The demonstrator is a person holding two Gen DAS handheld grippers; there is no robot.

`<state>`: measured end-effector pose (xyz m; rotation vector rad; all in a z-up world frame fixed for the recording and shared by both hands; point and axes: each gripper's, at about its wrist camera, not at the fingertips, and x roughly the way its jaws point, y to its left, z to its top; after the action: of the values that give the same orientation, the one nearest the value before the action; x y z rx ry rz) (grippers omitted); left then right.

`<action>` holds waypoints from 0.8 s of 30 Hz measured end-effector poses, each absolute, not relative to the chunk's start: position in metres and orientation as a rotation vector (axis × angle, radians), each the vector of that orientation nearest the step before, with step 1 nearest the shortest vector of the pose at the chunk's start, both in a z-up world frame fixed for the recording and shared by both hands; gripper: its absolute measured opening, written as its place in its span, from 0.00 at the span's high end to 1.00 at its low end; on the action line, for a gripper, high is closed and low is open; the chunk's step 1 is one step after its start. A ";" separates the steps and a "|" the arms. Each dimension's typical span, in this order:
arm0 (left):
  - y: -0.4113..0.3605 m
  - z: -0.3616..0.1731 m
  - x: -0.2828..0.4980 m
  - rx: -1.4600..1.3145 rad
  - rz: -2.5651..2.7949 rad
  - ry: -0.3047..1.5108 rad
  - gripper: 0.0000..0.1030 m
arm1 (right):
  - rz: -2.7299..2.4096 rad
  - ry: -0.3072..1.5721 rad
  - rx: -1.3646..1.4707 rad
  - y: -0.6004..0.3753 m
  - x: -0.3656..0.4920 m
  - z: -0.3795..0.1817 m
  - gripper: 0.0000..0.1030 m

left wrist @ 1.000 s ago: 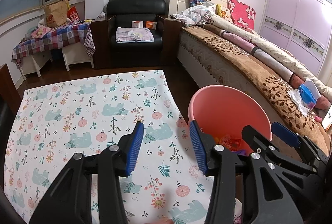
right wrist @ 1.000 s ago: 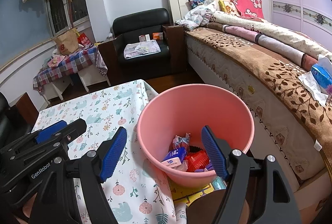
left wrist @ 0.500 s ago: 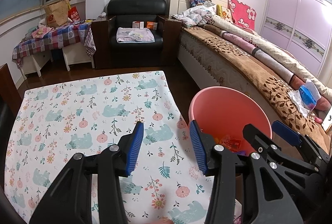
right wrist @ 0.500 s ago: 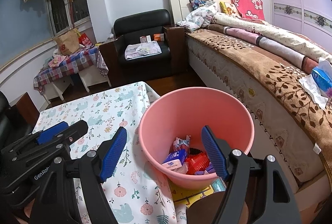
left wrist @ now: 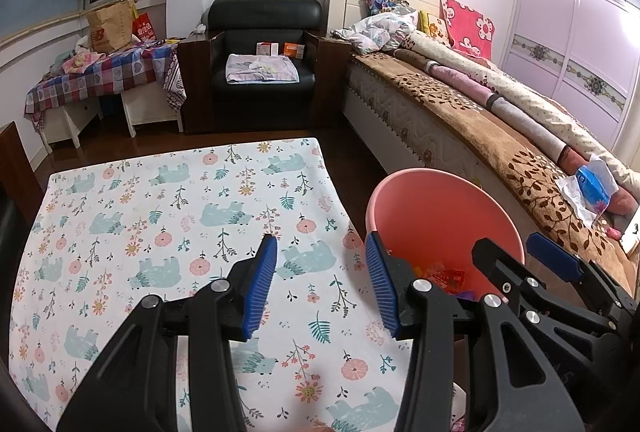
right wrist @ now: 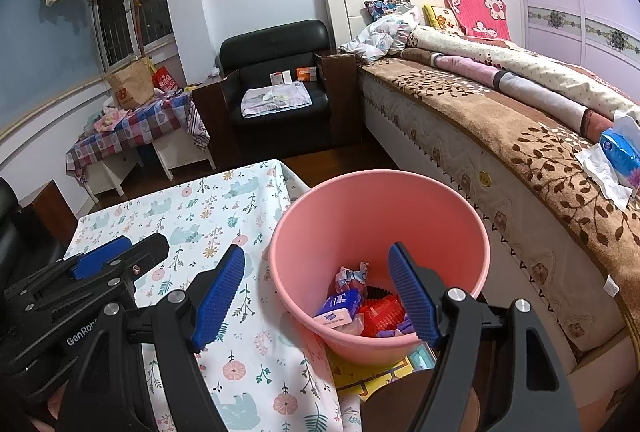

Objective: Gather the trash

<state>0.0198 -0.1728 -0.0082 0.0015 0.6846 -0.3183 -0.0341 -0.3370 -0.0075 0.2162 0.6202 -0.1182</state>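
Trash (right wrist: 360, 308) is seen in the bin (right wrist: 476, 272), the cloth (left wrist: 160, 216) apparently cleared, both grippers (left wrist: 320, 286) (right wrist: 324, 292) held open and empty.

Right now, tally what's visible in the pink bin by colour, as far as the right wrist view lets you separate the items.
Contents of the pink bin, partly hidden by the right gripper:
Blue-and-white packet: 1
Crumpled pale wrapper: 1
Red plastic item: 1
Purple scrap: 1
Total: 4 distinguishable
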 end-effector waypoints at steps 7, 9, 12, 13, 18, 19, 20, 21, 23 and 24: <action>-0.171 -0.007 0.020 -0.001 -0.317 0.686 0.55 | -0.119 0.619 0.215 -0.337 -0.034 -0.008 0.29; -0.171 -0.007 0.020 0.001 -0.320 0.686 0.55 | -0.117 0.620 0.217 -0.337 -0.034 -0.008 0.29; -0.169 -0.006 0.019 0.005 -0.321 0.684 0.55 | -0.115 0.620 0.216 -0.337 -0.033 -0.004 0.29; -0.170 -0.006 0.018 0.004 -0.321 0.684 0.55 | -0.115 0.620 0.217 -0.337 -0.033 -0.004 0.29; -0.170 -0.006 0.018 0.005 -0.321 0.684 0.55 | -0.115 0.620 0.217 -0.337 -0.033 -0.005 0.29; -0.170 -0.006 0.018 0.005 -0.321 0.683 0.55 | -0.115 0.620 0.217 -0.337 -0.033 -0.004 0.29; -0.170 -0.006 0.018 0.005 -0.321 0.683 0.55 | -0.115 0.621 0.216 -0.337 -0.033 -0.005 0.29; -0.170 -0.006 0.018 0.005 -0.321 0.684 0.55 | -0.115 0.620 0.216 -0.337 -0.033 -0.005 0.29; -0.170 -0.006 0.018 0.005 -0.320 0.684 0.55 | -0.115 0.619 0.216 -0.337 -0.033 -0.005 0.29; -0.170 -0.006 0.018 0.004 -0.321 0.684 0.55 | -0.116 0.619 0.217 -0.337 -0.033 -0.005 0.29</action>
<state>0.0184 -0.1701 -0.0060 0.0042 0.6838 -0.3207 -0.0335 -0.3370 -0.0051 0.2168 0.6195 -0.1156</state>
